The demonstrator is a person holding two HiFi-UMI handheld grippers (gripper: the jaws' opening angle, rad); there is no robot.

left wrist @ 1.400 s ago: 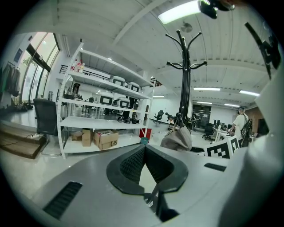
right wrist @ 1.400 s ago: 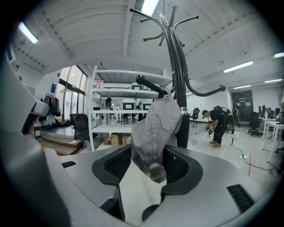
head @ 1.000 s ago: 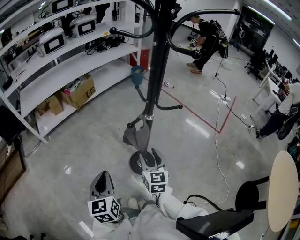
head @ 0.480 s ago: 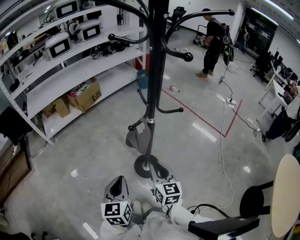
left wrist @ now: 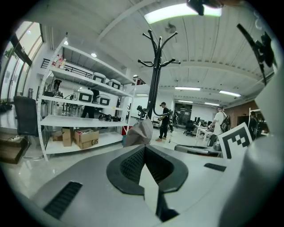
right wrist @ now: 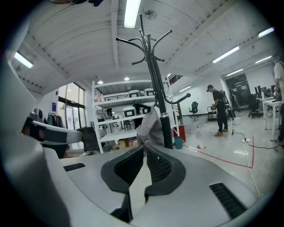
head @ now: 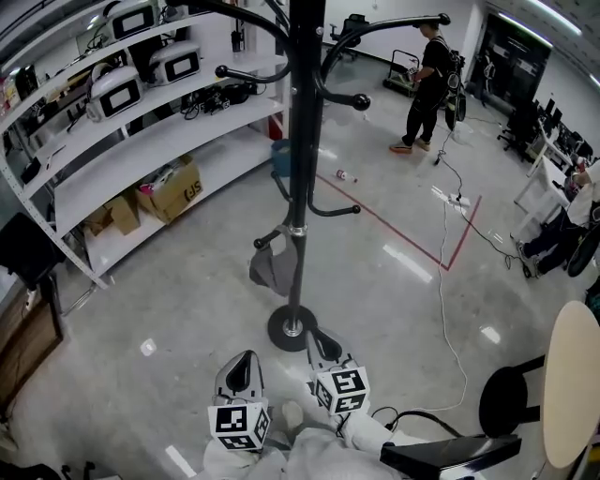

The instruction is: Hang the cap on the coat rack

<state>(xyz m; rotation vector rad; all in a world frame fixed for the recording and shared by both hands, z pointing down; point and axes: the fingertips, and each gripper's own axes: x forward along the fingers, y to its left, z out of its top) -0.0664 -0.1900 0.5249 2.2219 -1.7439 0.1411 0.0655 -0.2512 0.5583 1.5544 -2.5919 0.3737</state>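
On the coat rack's (head: 298, 187) low hook: cap (head: 271, 267), judged light, floppy; grip its brim. Left gripper's (left wrist: 144, 148) jaws pressed together; right gripper's (right wrist: 145, 148) closing, empty.

A glossy grey floor (head: 169, 300) carried a red tape line (head: 394, 229). White shelving (head: 141, 145) holding cardboard boxes (head: 175, 190) lined the left side; strip lights (right wrist: 131, 12) glowed overhead.

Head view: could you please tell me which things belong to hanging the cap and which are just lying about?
Job in hand:
cap, already hanging low
coat rack

Lying about:
cardboard box
blue bin
bottle on the floor
white cable
black stool
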